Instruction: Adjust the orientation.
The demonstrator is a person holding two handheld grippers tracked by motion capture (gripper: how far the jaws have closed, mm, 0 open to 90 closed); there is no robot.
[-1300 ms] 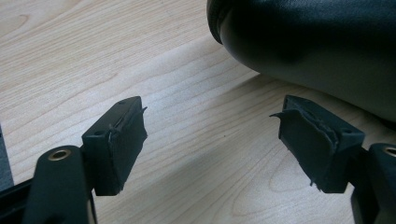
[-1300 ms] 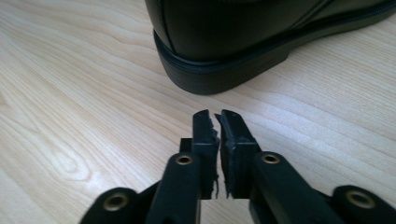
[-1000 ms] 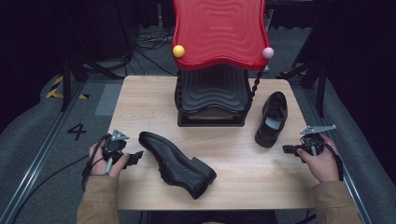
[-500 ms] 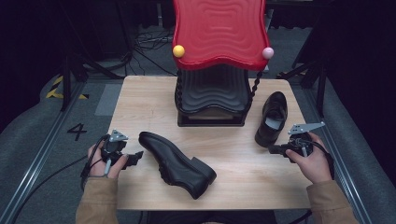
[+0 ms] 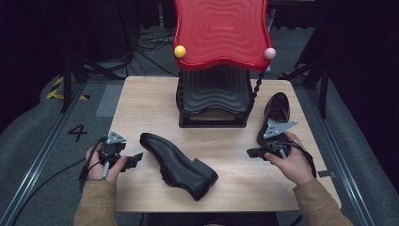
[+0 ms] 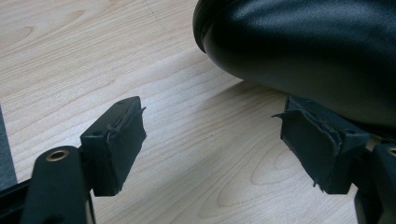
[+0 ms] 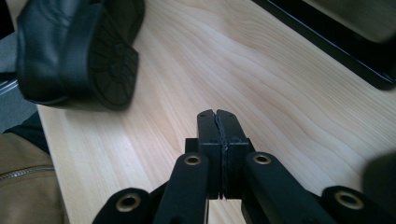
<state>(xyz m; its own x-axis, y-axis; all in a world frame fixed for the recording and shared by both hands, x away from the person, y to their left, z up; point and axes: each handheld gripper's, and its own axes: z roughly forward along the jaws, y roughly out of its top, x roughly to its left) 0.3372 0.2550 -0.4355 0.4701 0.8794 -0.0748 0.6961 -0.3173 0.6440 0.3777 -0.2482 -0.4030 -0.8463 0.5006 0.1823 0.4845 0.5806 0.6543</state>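
Observation:
A black leather shoe point(image 5: 176, 165) lies at the front middle of the wooden table point(image 5: 141, 108), toe toward the left. My left gripper point(image 5: 135, 158) rests just left of that toe. Its jaws stand open in the left gripper view point(image 6: 215, 149), with the shoe's toe point(image 6: 303, 51) above the right pad point(image 6: 313, 144) and nothing between the pads. A second black shoe point(image 5: 275, 110) stands to the right of the rack. My right gripper point(image 5: 251, 152) hovers in front of it, shut and empty point(image 7: 218, 126). The first shoe's heel and sole point(image 7: 93, 60) lie ahead on its left.
A shoe rack stands at the table's back middle, with a red wavy top shelf point(image 5: 220, 30) over a black lower shelf point(image 5: 214, 94); its black base point(image 7: 327, 42) is near my right gripper. Bare wood lies between the heel and the right gripper. Dark floor and cables surround the table.
The right hand has moved left from the table's right edge toward the middle and risen a little, jaws still together. The left hand and both shoes have not moved.

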